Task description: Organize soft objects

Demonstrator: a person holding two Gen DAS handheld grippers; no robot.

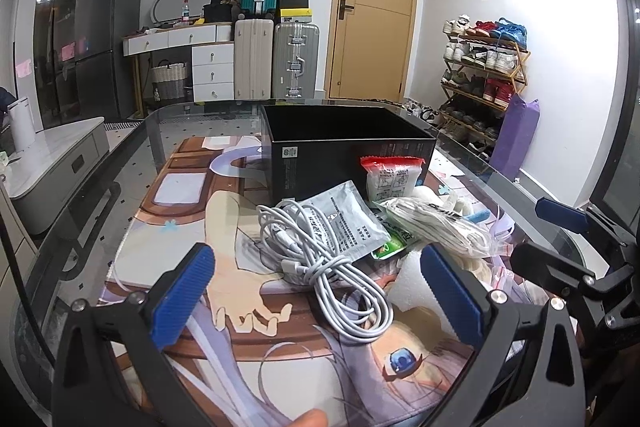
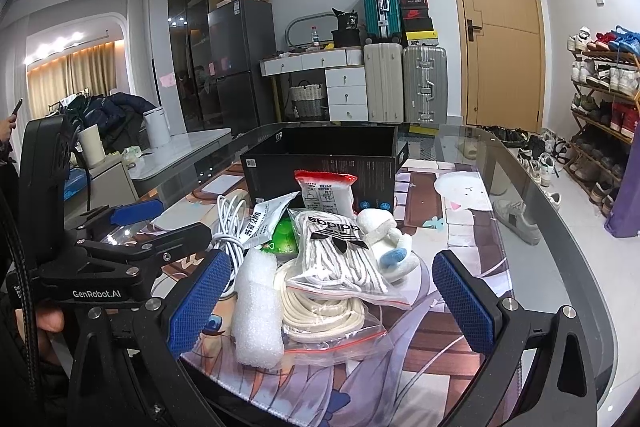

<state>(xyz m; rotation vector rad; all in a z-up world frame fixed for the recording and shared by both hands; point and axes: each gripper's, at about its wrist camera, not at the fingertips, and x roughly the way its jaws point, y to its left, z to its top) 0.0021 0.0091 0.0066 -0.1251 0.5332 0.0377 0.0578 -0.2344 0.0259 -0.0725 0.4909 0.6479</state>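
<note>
A heap of soft items lies on the printed mat (image 1: 188, 227) before an open black box (image 1: 344, 143) (image 2: 324, 155). In the left wrist view my left gripper (image 1: 316, 297) is open, its blue pads either side of a coiled white cable (image 1: 320, 263), not touching it. A grey foil pouch (image 1: 344, 223) and a red-topped packet (image 1: 394, 175) lie beyond. My right gripper (image 2: 332, 303) is open around a white foam block (image 2: 256, 307) and a zip bag of cream cord (image 2: 332, 311). A bag of white laces (image 2: 340, 255) rests on top.
The glass table's edge (image 2: 560, 227) curves close on the right, with shoes on the floor below. A white plush piece (image 2: 384, 235) and a green packet (image 2: 284, 239) sit in the heap. Each gripper appears beside the other: right (image 1: 526, 231), left (image 2: 184, 217).
</note>
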